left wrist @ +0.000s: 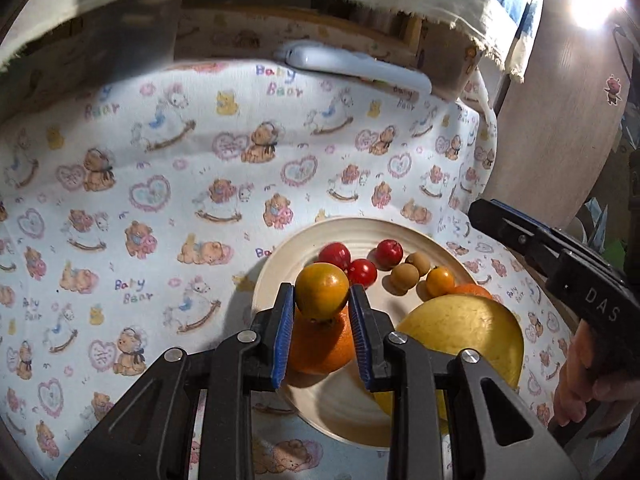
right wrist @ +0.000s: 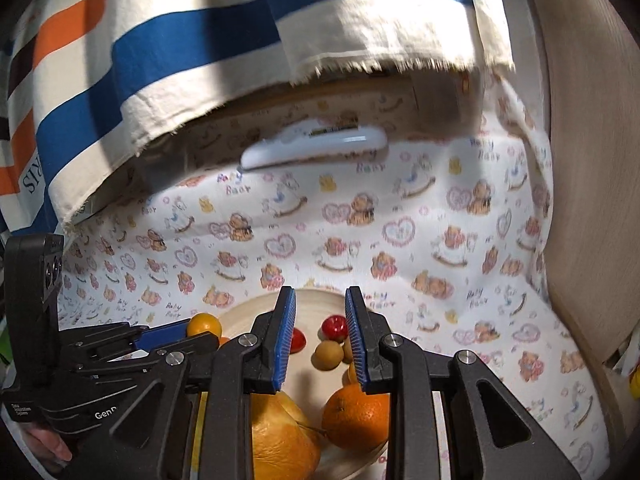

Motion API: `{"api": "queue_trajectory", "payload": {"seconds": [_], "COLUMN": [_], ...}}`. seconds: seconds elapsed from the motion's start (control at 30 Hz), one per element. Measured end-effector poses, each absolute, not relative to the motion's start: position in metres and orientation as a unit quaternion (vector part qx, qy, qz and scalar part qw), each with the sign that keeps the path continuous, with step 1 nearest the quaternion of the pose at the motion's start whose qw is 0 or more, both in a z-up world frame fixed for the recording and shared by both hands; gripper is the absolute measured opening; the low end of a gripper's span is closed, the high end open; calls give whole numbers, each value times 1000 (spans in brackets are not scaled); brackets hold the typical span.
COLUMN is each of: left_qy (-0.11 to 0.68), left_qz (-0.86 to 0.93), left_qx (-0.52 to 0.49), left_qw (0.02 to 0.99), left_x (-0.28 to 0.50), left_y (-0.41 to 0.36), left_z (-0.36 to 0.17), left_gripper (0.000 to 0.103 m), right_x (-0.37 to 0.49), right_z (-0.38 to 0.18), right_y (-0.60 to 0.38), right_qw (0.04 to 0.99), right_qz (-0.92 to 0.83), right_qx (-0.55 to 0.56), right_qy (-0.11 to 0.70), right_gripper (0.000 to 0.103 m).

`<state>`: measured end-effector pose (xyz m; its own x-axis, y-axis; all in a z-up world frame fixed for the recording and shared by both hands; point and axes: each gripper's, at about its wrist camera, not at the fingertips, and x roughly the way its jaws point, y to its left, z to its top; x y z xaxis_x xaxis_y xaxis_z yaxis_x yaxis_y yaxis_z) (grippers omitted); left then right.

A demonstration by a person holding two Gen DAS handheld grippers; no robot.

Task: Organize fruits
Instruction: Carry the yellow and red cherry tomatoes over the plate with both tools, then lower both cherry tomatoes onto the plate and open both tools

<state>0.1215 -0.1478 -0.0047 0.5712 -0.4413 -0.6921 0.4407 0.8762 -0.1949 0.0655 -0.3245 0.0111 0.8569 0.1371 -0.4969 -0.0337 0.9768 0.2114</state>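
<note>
- Left hand-held gripper [left wrist: 322, 300] clamps a yellow-green fruit [left wrist: 322, 296] above the plate [left wrist: 280, 264]
- Right hand-held gripper [right wrist: 320, 332] narrow, nothing between its pads, over the plate
- Plate on the bear-print cloth [left wrist: 160, 200] holds an orange [right wrist: 356, 416], pomelo [left wrist: 464, 336], red fruits [left wrist: 388, 253]

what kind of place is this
Probably a home, maybe a child's room: a table under a Baby Bear print cloth, a plate of mixed fruit, and a striped fabric draped behind.
</note>
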Motion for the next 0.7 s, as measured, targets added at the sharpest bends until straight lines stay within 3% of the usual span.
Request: {"api": "queue_trajectory", "payload": {"seconds": [0.5, 0.57, 0.7], "left_qy": [393, 395, 391], "left_qz": [-266, -262, -260], "left_qx": [0, 5, 6], "left_qw": [880, 880, 883], "left_x": [124, 124, 123], "left_y": [-149, -150, -150], "left_z": [-6, -7, -7], "left_gripper": [27, 38, 40], "right_x": [75, 76, 74], "right_z": [-5, -5, -4], "right_y": [-323, -324, -322], "right_qw": [950, 950, 951], "right_qz": [50, 50, 54], "right_qx": [103, 104, 101], "right_qy": [290, 291, 287], "right_gripper": [27, 27, 27]}}
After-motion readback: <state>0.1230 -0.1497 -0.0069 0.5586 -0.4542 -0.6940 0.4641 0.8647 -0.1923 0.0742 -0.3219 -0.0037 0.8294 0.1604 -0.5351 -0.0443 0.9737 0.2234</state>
